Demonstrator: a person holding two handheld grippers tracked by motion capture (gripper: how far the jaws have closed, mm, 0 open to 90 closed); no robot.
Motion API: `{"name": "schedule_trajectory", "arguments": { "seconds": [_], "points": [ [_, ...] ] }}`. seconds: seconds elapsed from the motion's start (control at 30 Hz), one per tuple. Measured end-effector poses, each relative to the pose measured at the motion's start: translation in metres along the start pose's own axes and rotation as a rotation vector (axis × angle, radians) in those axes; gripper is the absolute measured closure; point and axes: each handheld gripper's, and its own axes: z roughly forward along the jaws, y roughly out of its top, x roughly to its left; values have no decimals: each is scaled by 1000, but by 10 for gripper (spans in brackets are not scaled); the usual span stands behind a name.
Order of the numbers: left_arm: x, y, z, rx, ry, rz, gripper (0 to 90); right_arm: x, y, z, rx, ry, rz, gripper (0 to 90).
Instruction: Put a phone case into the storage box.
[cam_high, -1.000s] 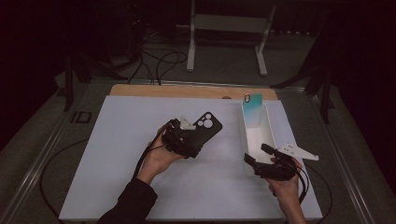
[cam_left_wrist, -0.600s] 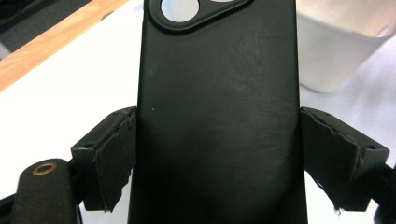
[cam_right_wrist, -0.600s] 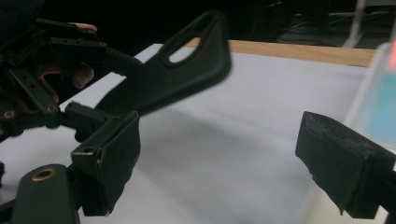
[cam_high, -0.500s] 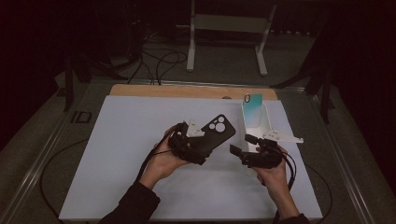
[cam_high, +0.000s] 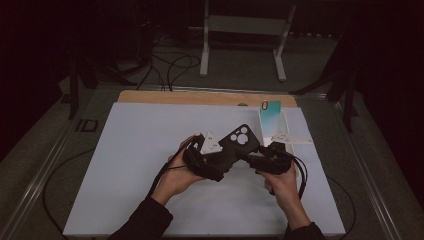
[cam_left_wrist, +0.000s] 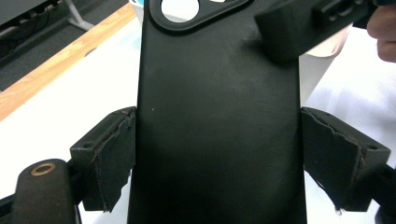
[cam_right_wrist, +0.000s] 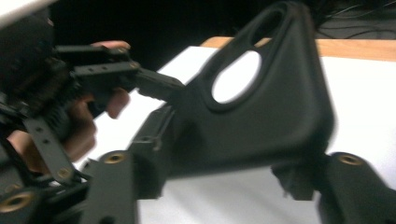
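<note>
A black phone case (cam_high: 239, 142) with a camera cut-out hangs above the white mat. My left gripper (cam_high: 226, 159) is shut on it; in the left gripper view both pads (cam_left_wrist: 109, 156) press the long edges of the case (cam_left_wrist: 217, 116). My right gripper (cam_high: 256, 159) has come up to it from the right. In the right gripper view, which is blurred, the camera end of the case (cam_right_wrist: 261, 126) lies between my right gripper's (cam_right_wrist: 229, 184) spread jaws, which stand open around it. One of the right gripper's fingers (cam_left_wrist: 289, 28) overlaps the case's top right corner.
A white open box (cam_high: 283, 125) stands at the back right of the mat, with a teal phone (cam_high: 270, 111) propped upright in it. The white mat (cam_high: 140, 150) lies on a table with a wooden strip (cam_high: 200, 97) along its far edge. Cables trail from both grippers.
The right gripper has moved left from the mat's right side up to the case. The left gripper has carried the case a little right toward it.
</note>
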Motion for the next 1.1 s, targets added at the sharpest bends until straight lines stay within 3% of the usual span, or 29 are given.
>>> {"name": "schedule_trajectory", "arguments": {
  "seconds": [0.23, 0.4, 0.47, 0.57, 0.67, 0.87, 0.97, 1.1],
  "points": [
    [-3, 1, 3, -2, -1, 9, 152, 3, -1, 7, 26, 85, 19, 659],
    [-5, 0, 6, -1, -19, 6, 148, 3, 0, 7, 2, 130, 58, 809],
    [-7, 0, 8, 3, -2, 18, 145, 4, 0, 7, 2, 148, 65, 842],
    [-9, 0, 10, 14, 11, 24, 137, 9, 0, 8, 7, 130, 42, 858],
    [-8, -1, 11, 11, 12, 1, 133, 12, 0, 8, 11, 108, 21, 862],
    [-2, -4, 10, 6, 13, -38, 67, 7, 1, 3, -7, 101, 28, 862],
    [3, -7, 8, 3, -28, -73, 29, 6, 1, 0, -9, 112, 19, 862],
    [4, -8, 8, -8, -115, -96, 14, 7, -1, -3, -17, 147, 3, 861]
  ]
}}
